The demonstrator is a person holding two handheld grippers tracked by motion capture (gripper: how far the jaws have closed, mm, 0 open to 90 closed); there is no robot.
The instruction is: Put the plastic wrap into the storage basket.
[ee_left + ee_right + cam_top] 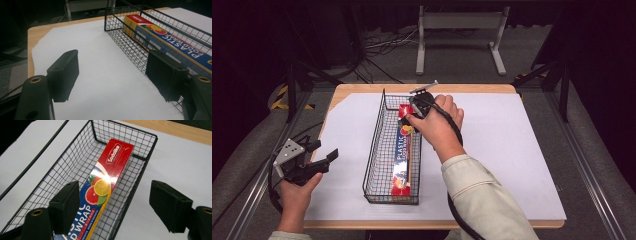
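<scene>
A long plastic food wrap box (404,150), red and blue with citrus pictures, lies lengthwise in a black wire basket (372,150) at the table's middle. My right gripper (414,111) hovers above the far end of the box. In the right gripper view its jaws (117,205) stand open, one over the box (110,175) and one outside the basket wall (147,152), touching nothing. My left gripper (323,152) is held open over the white sheet to the left of the basket. Between its jaws (117,72) lies only bare sheet, with the basket (130,37) and box (170,40) to its right.
A white sheet (512,150) covers most of the wooden table (362,89). Beyond the far edge, a grey metal stand (459,30) and loose cables (382,45) rest on the floor. Dark tripod legs (557,75) stand at both far corners.
</scene>
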